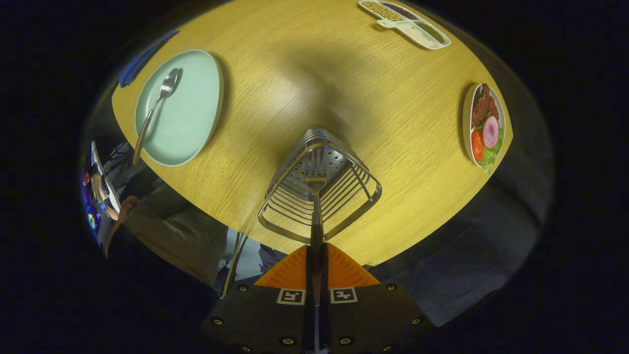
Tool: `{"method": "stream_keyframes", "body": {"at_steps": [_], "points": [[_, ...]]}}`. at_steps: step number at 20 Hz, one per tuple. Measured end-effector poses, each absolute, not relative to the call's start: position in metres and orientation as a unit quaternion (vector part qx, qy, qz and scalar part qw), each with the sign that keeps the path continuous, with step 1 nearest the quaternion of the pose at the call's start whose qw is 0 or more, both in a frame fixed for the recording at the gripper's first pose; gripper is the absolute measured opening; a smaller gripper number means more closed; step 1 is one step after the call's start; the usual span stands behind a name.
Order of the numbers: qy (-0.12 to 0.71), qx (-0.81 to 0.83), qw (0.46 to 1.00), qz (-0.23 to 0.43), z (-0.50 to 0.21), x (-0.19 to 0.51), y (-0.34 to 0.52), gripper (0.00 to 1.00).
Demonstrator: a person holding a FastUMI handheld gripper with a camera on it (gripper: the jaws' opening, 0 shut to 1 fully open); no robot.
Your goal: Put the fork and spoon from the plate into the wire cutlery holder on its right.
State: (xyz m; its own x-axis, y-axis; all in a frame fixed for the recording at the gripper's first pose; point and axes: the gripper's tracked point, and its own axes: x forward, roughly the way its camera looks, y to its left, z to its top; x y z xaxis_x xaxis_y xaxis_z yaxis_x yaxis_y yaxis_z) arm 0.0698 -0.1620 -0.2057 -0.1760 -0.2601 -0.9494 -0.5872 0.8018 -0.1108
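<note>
On the left of the worktop (pixel 304 88), the pale green plate (pixel 189 110) is sitting well apart from the jaws, and the spoon (pixel 156 105) is lying on it alone. The spoon's bowl is pointing away toward the far side of the plate, while its handle is running back toward the near rim and overhanging it slightly. Its long axis is lying slanted, not in line with the jaws.

In the middle, the gripper (pixel 316 265) is clenching the handle of the fork (pixel 315 196), both fingers pressing on it with no gap between them. The fork is running straight ahead along the line of the jaws, tines forward, and those tines are reaching down inside the wire cutlery holder (pixel 319 187), toward its perforated base. The holder is standing just ahead of the jaws, its open mouth facing them, to the right of the plate. So the fork's long axis is pointing into the holder's opening; whether the tines are already touching the base is too fine to tell. The coming move seems to be a release, letting the fork settle among the wires.

Farther right, a divided dish (pixel 405 22) of beans and a small plate of salad (pixel 484 125) are resting at the far side, well clear of the holder. The spoon is not yet moved.
</note>
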Motion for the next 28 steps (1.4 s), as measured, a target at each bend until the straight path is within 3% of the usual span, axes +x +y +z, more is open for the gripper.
{"method": "stream_keyframes", "body": {"at_steps": [5, 10, 17, 28], "points": [[0.732, -0.25, 0.62, 0.131, -0.189, 0.081, -0.166, 0.14], [0.681, -0.162, 0.703, 0.122, -0.16, 0.08, -0.164, 0.14], [0.632, -0.077, 0.76, 0.13, -0.132, 0.043, -0.13, 0.14], [0.602, 0.011, 0.764, 0.231, -0.143, -0.01, 0.013, 0.14]]}}
